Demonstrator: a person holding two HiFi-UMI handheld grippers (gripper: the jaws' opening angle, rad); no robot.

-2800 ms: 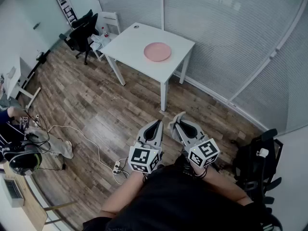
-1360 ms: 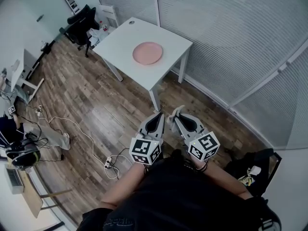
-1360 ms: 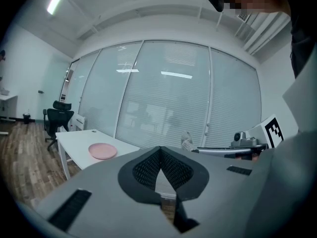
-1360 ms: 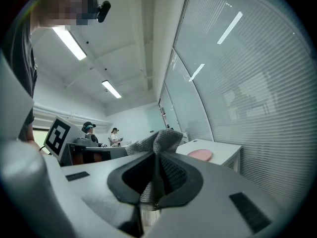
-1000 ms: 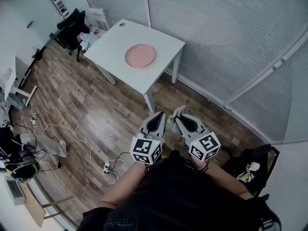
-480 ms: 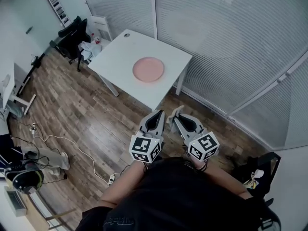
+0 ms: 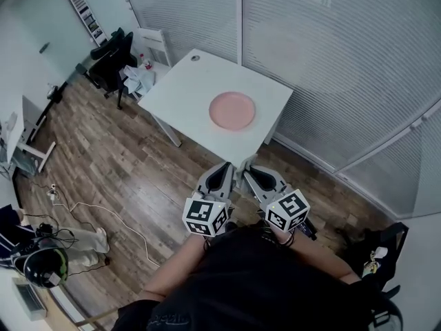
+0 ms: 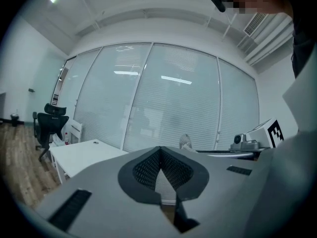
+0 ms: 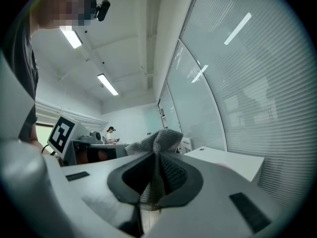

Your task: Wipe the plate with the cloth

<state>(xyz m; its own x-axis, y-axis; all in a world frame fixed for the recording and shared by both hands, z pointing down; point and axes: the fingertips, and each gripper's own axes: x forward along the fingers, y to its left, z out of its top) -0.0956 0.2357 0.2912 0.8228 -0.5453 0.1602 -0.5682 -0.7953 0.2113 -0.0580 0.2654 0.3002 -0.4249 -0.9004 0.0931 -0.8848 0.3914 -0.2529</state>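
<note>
The left gripper [image 7: 224, 167] has its jaws pressed together with nothing between them, which its own view shows plainly at the dark meshed pads [image 8: 148, 168]. The right gripper [image 7: 247, 167] is clamped on the cloth [image 9: 159, 142], a grey knitted fold that bunches up above the jaw tips and hangs down between them. From the head view only a small pale tuft of it [image 7: 249, 159] shows past the tips. Both grippers are held side by side in front of the person's dark torso, near the table's [image 7: 180, 92] front corner but apart from it. The pink plate [image 7: 232, 110] lies alone on the white table top, towards the side by the blinds-covered glass wall [image 7: 331, 61]. In the right gripper view the plate is at most a faint pinkish sliver behind the gripper's body, and in the left gripper view only 1 end of the table [image 8: 81, 152] is visible. A black office chair [image 7: 110, 59] stands beyond the table's far corner.
</note>
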